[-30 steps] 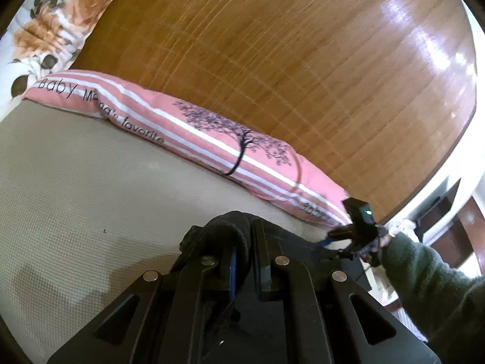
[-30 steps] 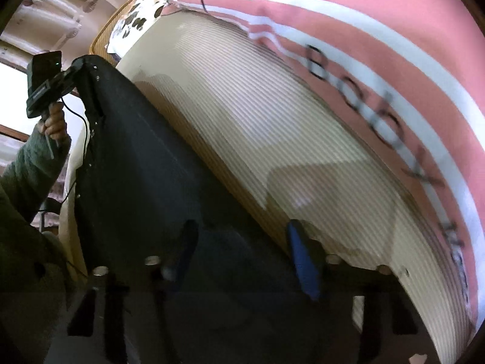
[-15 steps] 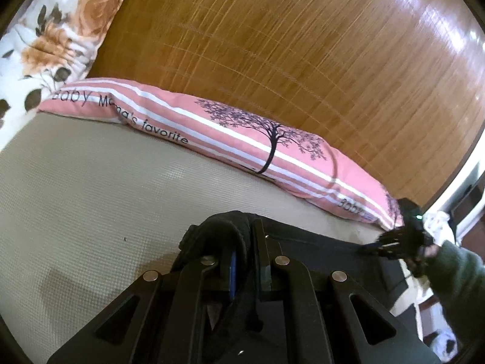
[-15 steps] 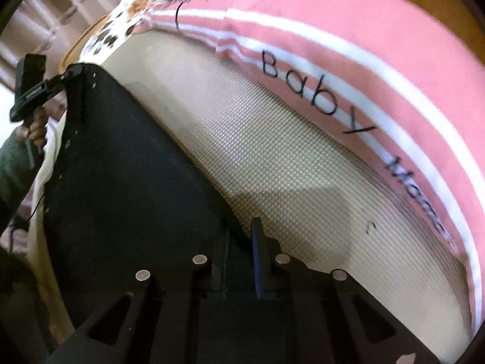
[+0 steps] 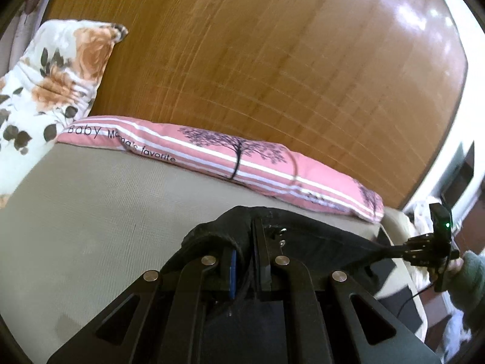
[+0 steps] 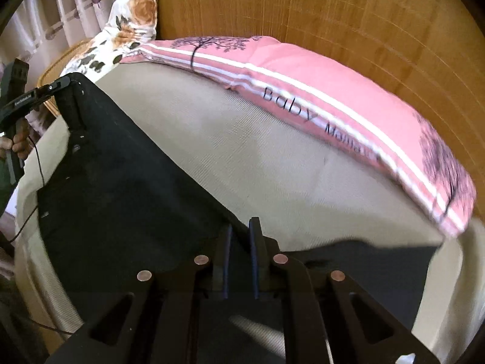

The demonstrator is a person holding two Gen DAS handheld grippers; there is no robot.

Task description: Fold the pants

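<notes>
The black pants (image 6: 121,182) hang stretched between both grippers above the beige mattress (image 6: 242,151). In the left wrist view my left gripper (image 5: 245,227) is shut on a bunched end of the pants (image 5: 218,236). The right gripper (image 5: 394,247) shows far right in that view, pinching the other end so the cloth's top edge runs taut. In the right wrist view my right gripper (image 6: 241,227) is shut on the pants' edge, and the left gripper (image 6: 65,83) holds the far corner at upper left. A lower part of the pants (image 6: 379,261) lies on the mattress to the right.
A pink striped pillow (image 5: 242,163) lies along the wooden headboard (image 5: 272,60). A floral pillow (image 5: 51,85) sits at its left end, with curtains (image 6: 66,6) behind. A hand in a green sleeve (image 5: 473,279) holds the right gripper near the mattress edge.
The right gripper's jaws went from apart to shut on the pants' edge, and it rose and tilted. Both grippers lifted, and the pants came off the mattress, pulled taut between them.
</notes>
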